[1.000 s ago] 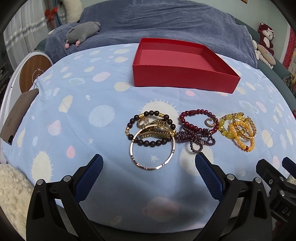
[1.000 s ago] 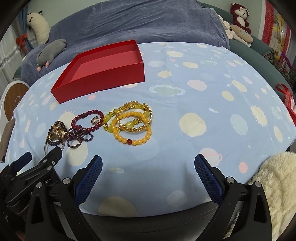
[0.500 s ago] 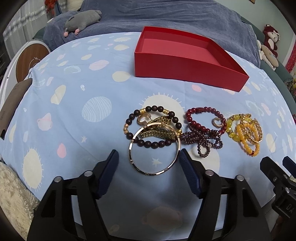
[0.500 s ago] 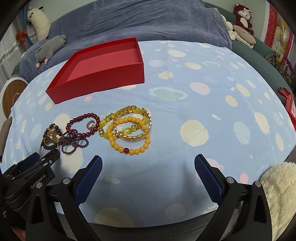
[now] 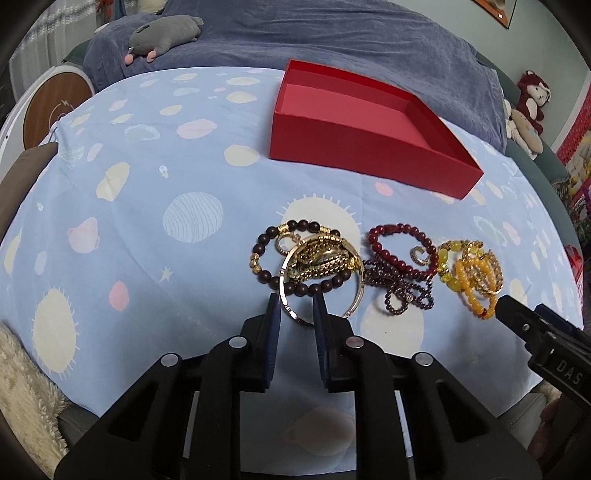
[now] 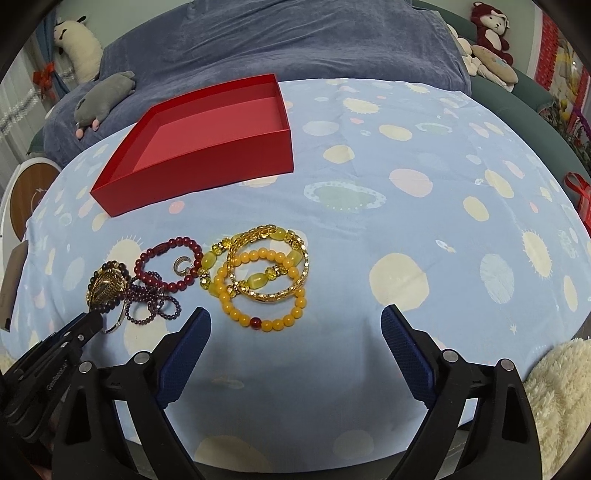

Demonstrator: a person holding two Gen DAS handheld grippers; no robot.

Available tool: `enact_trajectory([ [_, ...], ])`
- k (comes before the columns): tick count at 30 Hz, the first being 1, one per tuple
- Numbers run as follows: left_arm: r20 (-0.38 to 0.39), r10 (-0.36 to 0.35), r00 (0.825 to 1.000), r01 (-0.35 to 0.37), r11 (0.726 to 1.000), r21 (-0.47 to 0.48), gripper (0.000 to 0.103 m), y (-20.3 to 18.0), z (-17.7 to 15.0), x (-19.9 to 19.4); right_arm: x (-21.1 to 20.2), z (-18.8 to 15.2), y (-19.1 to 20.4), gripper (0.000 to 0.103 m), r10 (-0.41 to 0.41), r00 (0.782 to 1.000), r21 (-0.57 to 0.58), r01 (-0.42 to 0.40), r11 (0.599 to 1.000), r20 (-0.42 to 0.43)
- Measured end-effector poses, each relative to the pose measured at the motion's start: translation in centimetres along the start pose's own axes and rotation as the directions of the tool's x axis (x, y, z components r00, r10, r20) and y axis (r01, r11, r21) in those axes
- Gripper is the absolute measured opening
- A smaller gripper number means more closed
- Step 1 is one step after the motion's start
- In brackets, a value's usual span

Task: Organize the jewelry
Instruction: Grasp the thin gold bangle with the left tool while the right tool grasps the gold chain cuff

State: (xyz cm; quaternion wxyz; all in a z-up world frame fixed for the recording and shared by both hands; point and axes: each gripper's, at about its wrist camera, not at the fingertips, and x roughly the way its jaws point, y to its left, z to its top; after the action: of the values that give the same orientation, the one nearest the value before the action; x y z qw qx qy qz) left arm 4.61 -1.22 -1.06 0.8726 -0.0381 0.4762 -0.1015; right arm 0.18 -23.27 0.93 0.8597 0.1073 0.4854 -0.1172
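An empty red box (image 5: 373, 122) stands at the far side of the blue patterned cloth; it also shows in the right wrist view (image 6: 207, 129). In front of it lie a dark bead bracelet (image 5: 266, 275), a gold bangle (image 5: 284, 288), dark red bead bracelets (image 5: 399, 254) and yellow and gold bracelets (image 5: 469, 273), seen larger in the right wrist view (image 6: 266, 273). My left gripper (image 5: 296, 314) is shut on the near rim of the gold bangle, which is tilted up. My right gripper (image 6: 295, 336) is open and empty, just in front of the yellow bracelets.
A blue blanket (image 5: 332, 44) with a grey plush toy (image 5: 162, 35) lies behind the cloth. A fluffy cream rug (image 6: 557, 391) is at the near right edge. Plush toys (image 6: 491, 40) sit far right. A round wooden disc (image 5: 55, 107) is at the left.
My left gripper has moved forward and closed from wide open onto the gold bangle's near rim, tilting the bangle up. The right gripper has crept slightly closer to the yellow bracelets.
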Motion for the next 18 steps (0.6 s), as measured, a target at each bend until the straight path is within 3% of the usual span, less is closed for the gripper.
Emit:
enact_trajectory([
  [1, 0.009, -0.004, 1.0, 0.004, 1.0, -0.011, 0.021, 0.1, 0.2, -0.2, 0.0, 0.0, -0.1, 0.089, 0.0, 1.0, 0.003, 0.0, 1.0, -0.001],
  [3, 0.016, 0.003, 1.0, -0.003, 1.0, -0.027, 0.04, 0.3, 0.6, -0.2, 0.2, 0.1, -0.1, 0.089, 0.001, 1.0, 0.007, -0.001, 1.0, -0.004],
  [7, 0.003, 0.009, 1.0, -0.009, 1.0, -0.015, 0.041, 0.2, 1.1, 0.5, 0.5, 0.1, 0.0, 0.089, 0.003, 1.0, 0.009, -0.003, 1.0, -0.013],
  [9, -0.009, 0.004, 1.0, -0.004, 1.0, -0.006, 0.025, 0.0, 1.0, 0.9, 0.5, 0.3, 0.0, 0.089, 0.008, 1.0, 0.007, -0.008, 1.0, -0.013],
  [11, -0.004, 0.01, 1.0, -0.01, 1.0, 0.005, 0.021, -0.1, 0.9, 0.8, 0.7, 0.6, 0.2, 0.085, 0.015, 1.0, -0.003, -0.015, 1.0, -0.012],
  [14, -0.003, 0.0, 1.0, 0.0, 1.0, 0.008, 0.007, 0.0, 0.7, 0.7, 1.1, 1.1, 0.2, 0.076, 0.029, 0.999, -0.002, -0.029, 1.0, -0.021],
  [18, 0.006, -0.023, 1.0, 0.023, 1.0, -0.002, 0.005, 0.3, 0.7, 0.1, 1.9, 1.9, 0.3, 0.073, 0.033, 0.999, 0.005, -0.033, 0.999, -0.023],
])
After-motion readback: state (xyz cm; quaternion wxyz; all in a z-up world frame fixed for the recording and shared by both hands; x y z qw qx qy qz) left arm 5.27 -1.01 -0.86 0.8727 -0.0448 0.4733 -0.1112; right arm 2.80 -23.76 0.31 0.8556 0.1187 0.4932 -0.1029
